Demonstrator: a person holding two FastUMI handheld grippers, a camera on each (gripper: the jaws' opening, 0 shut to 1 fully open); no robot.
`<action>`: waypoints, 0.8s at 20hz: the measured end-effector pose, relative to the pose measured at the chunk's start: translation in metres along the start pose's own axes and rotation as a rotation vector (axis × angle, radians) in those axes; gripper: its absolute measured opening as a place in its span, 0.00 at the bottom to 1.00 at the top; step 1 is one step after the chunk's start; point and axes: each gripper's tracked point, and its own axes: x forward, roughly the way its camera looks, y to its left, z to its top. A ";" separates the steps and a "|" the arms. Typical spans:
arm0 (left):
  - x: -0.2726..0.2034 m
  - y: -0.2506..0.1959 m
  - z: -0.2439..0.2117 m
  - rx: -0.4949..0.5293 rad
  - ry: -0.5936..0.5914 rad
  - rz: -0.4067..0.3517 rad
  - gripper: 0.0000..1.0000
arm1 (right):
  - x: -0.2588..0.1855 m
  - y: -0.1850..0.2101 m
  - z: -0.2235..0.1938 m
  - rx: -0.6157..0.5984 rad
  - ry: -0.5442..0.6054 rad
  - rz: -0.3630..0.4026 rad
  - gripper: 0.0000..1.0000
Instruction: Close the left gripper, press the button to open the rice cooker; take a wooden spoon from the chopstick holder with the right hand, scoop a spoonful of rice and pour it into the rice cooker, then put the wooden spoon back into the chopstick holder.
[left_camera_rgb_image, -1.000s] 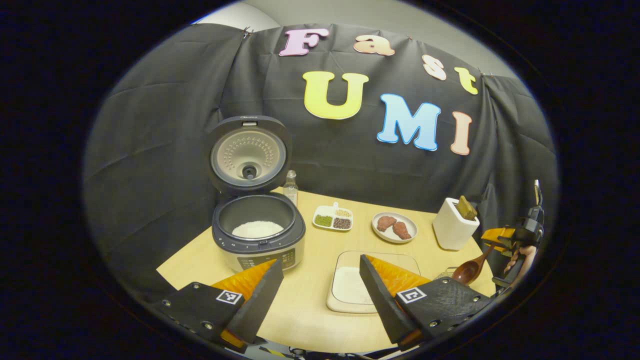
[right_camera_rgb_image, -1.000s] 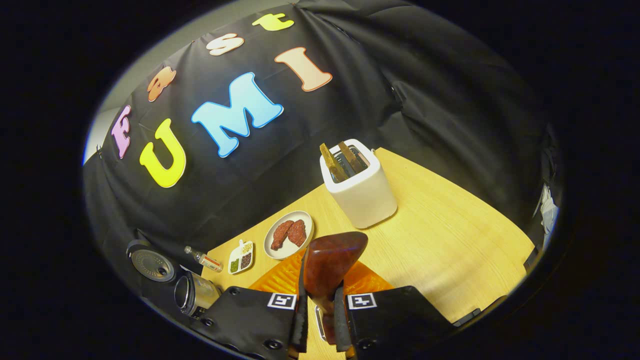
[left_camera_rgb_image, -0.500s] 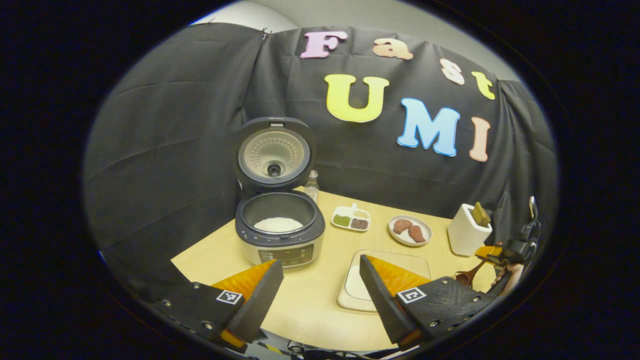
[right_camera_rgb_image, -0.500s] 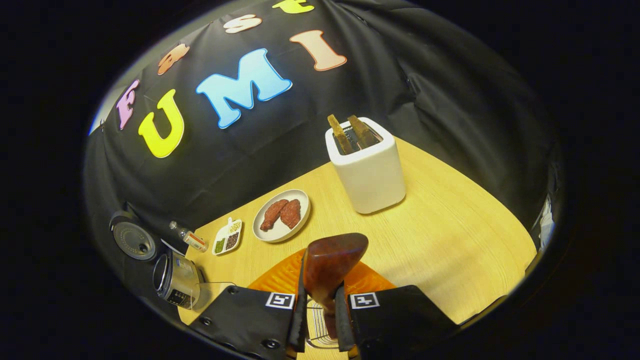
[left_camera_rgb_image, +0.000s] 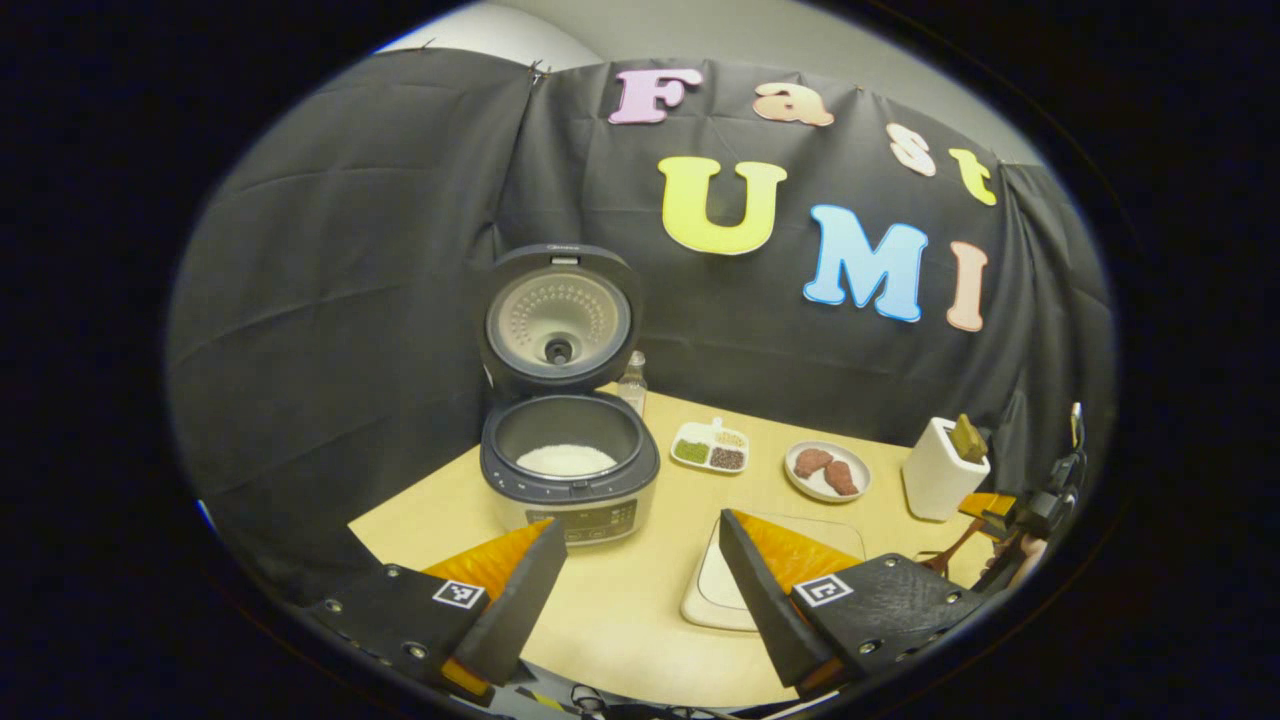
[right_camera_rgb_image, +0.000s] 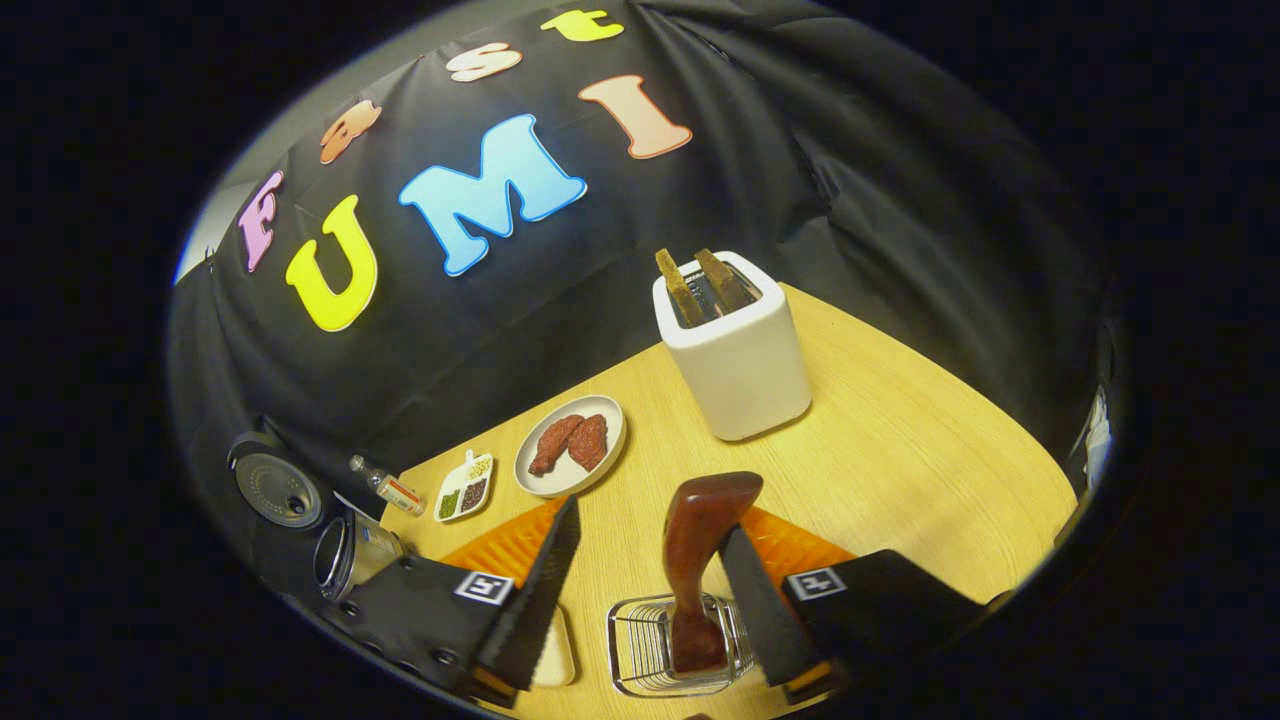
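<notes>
The rice cooker (left_camera_rgb_image: 570, 470) stands open with its lid (left_camera_rgb_image: 558, 320) upright and white rice (left_camera_rgb_image: 565, 460) in the pot. My left gripper (left_camera_rgb_image: 640, 518) hovers open over the table's near edge, in front of the cooker and the glass rice dish (left_camera_rgb_image: 705, 595). In the right gripper view, the wooden spoon (right_camera_rgb_image: 698, 520) stands bowl-up in the wire chopstick holder (right_camera_rgb_image: 640, 650). My right gripper (right_camera_rgb_image: 650, 518) is open around the spoon, which leans near one finger. The right gripper (left_camera_rgb_image: 1005, 515) also appears at the far right of the left gripper view.
On the wooden table (right_camera_rgb_image: 900, 470) stand a white box (right_camera_rgb_image: 740, 360) with brown wooden pieces in it, a plate of meat (right_camera_rgb_image: 570, 445), a divided condiment dish (right_camera_rgb_image: 462, 488) and a small bottle (right_camera_rgb_image: 385, 487). The cooker (right_camera_rgb_image: 350, 550) sits far left in the right gripper view.
My right gripper has opened and let go of the spoon, which now stands in the wire holder. The left gripper has drawn back a little from the cooker.
</notes>
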 end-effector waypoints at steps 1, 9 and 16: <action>0.004 0.003 0.007 0.003 -0.012 0.002 0.96 | -0.004 -0.003 0.002 -0.009 -0.013 -0.010 0.99; 0.018 0.029 0.090 0.007 -0.148 0.034 0.96 | -0.046 -0.022 0.026 -0.161 -0.136 -0.092 0.98; 0.048 0.055 0.191 0.080 -0.279 0.044 0.96 | -0.075 -0.007 0.063 -0.202 -0.257 -0.168 0.98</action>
